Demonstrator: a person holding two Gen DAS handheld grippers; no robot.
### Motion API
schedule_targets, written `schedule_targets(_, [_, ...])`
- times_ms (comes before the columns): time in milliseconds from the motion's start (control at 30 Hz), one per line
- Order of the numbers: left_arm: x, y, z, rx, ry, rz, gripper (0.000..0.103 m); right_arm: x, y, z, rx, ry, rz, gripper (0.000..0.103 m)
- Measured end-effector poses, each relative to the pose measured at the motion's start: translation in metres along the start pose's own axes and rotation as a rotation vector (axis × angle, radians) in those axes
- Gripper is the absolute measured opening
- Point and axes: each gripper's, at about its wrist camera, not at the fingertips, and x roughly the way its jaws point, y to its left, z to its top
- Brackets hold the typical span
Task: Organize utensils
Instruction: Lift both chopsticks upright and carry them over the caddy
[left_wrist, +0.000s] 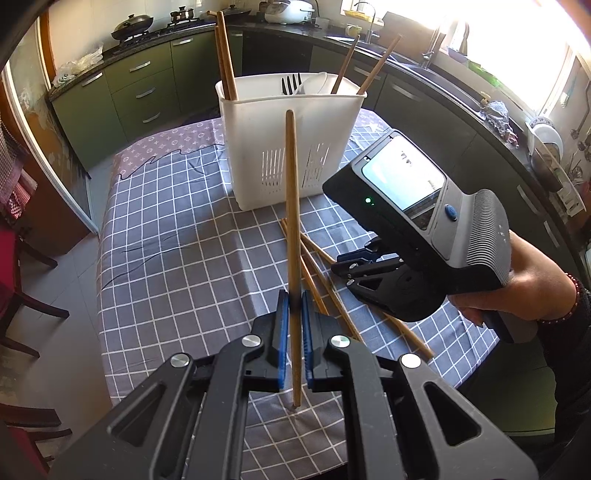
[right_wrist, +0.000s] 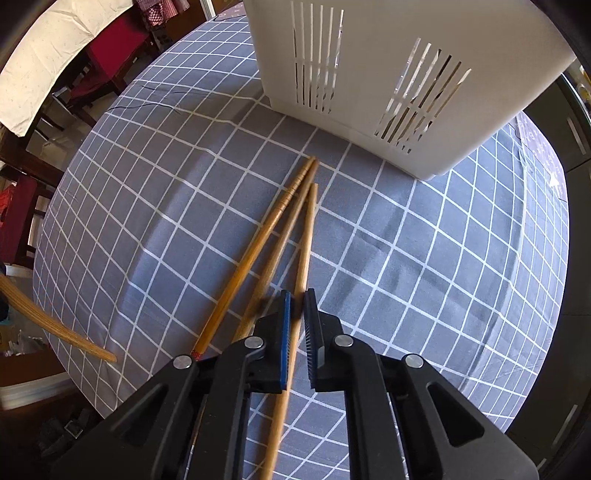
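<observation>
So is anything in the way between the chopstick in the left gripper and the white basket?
Nothing visible blocks it. The chopstick is clamped upright in the left gripper, and only bare tablecloth lies ahead to the white basket.

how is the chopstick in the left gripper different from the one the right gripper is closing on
The left gripper holds its chopstick upright, lifted off the checked cloth. The right gripper pinches its chopstick lying flat on the cloth, beside two loose ones. Both are plain brown wood, and both grippers are shut.
</observation>
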Motion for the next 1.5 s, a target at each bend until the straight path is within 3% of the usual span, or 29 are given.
schedule_targets(333, [-0.006, -0.002, 0.001, 0.007, -0.015, 0.0, 0.007, -0.078, -0.021, -0.025, 0.034, -0.234, 0.044, 0.007])
schedule_targets(733, [-0.026, -0.013, -0.004, 0.054, -0.081, 0.023, 0.007, -0.168, -0.035, -0.103, 0.073, -0.501, 0.059, 0.007])
schedule_targets(933, [-0.033, -0.017, -0.004, 0.065, -0.095, 0.03, 0.007, -0.178, -0.04, -0.118, 0.091, -0.53, 0.063, 0.007])
schedule_targets(1500, [-0.041, -0.027, 0.001, 0.093, -0.112, 0.029, 0.007, -0.181, -0.042, -0.12, 0.089, -0.566, 0.092, 0.007])
